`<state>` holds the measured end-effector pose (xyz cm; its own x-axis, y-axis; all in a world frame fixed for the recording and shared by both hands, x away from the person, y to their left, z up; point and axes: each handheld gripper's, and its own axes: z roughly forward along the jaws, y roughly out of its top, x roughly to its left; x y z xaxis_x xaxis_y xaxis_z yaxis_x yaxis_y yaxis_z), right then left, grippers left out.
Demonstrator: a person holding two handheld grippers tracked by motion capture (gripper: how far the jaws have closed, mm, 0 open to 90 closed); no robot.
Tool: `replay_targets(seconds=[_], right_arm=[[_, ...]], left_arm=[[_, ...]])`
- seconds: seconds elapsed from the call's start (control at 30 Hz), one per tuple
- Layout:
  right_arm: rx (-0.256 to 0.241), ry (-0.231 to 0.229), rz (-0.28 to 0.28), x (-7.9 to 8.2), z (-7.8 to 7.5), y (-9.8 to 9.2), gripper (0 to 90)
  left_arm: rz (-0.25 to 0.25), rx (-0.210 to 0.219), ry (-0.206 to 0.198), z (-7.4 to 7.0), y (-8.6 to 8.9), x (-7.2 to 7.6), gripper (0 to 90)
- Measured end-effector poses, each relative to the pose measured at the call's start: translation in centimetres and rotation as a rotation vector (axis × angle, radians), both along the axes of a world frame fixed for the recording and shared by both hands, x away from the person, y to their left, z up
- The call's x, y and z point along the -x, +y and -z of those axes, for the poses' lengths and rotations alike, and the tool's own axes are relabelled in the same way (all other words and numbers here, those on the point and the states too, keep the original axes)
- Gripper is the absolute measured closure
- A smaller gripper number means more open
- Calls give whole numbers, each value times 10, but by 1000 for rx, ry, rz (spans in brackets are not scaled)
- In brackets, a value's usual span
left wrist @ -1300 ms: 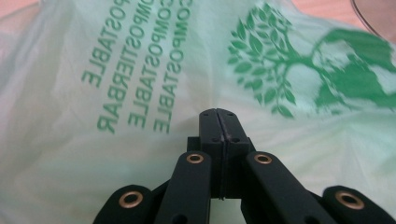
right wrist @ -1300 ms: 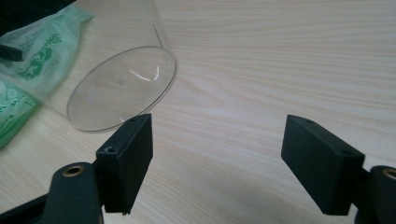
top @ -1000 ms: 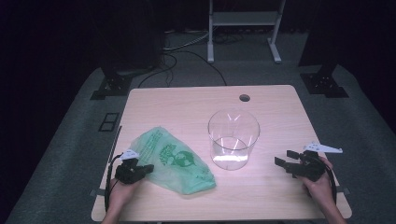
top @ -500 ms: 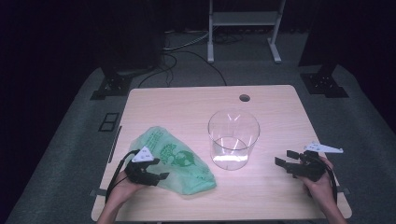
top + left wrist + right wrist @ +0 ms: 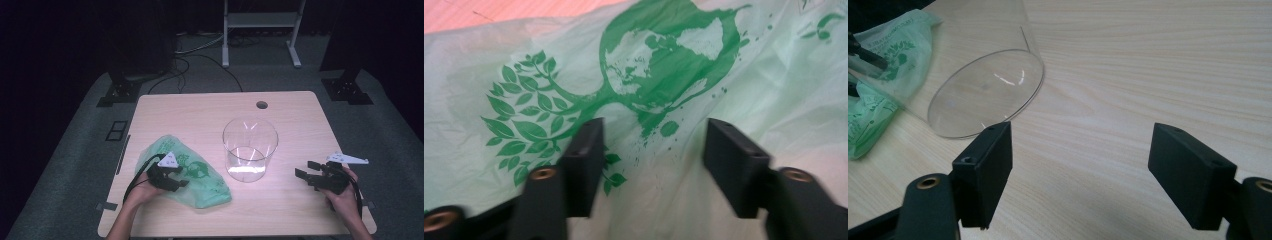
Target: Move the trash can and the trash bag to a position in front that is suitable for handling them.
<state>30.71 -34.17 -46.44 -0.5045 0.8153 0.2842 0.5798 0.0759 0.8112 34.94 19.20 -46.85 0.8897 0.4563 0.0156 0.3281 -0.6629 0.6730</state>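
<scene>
The left gripper point(image 5: 651, 150) hovered wide open over the green bag point(image 5: 200, 175); the right gripper point(image 5: 1080, 170) gaped empty beside the clear container point(image 5: 250, 145).

A pale wooden surface point(image 5: 200, 115) with a round cable hole point(image 5: 261, 105) stands on grey carpet point(image 5: 85, 165) in a dark room, with black cables point(image 5: 200, 57), a white metal stand point(image 5: 260, 22) and black stand feet point(image 5: 117, 92) behind it.

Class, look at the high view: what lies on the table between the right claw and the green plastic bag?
The clear container stands between them. In the high view it sits on the table, with the right claw to one side and the green plastic bag to the other.
</scene>
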Motion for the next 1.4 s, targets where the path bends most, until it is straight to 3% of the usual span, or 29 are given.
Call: replay_targets(seconds=[0.17, 0.27, 0.37, 0.43, 0.67, 0.7, 0.73, 0.87, 1.07, 1.4], right_arm=[[4, -4, -5, 0, 0, 1, 251], [5, -5, -6, 0, 0, 1, 250], [3, -3, -5, 0, 0, 0, 251], [1, 0, -4, 0, 0, 0, 251], [2, 0, -8, 0, 0, 0, 251], [2, 0, -8, 0, 0, 0, 251], [3, -2, -9, 0, 0, 1, 250], [2, -2, -8, 0, 0, 0, 251], [1, -2, -9, 0, 0, 0, 251], [5, 2, -15, -1, 1, 2, 251]], left_arm=[[7, 16, -8, 0, -8, 3, 722], [-17, 20, 4, 0, -13, 2, 878], [-39, -3, 10, -3, -16, 0, 900], [-51, 12, 9, -9, -16, 0, 900], [-66, 90, -50, -59, -14, 1, 900], [-66, 90, -50, -59, -14, 1, 900], [-63, 106, -73, -75, -13, 1, 900], [-59, 149, -112, -108, -14, 2, 900], [-40, 197, -156, -148, -16, 1, 900], [-26, 237, -211, -208, -25, -4, 900]])
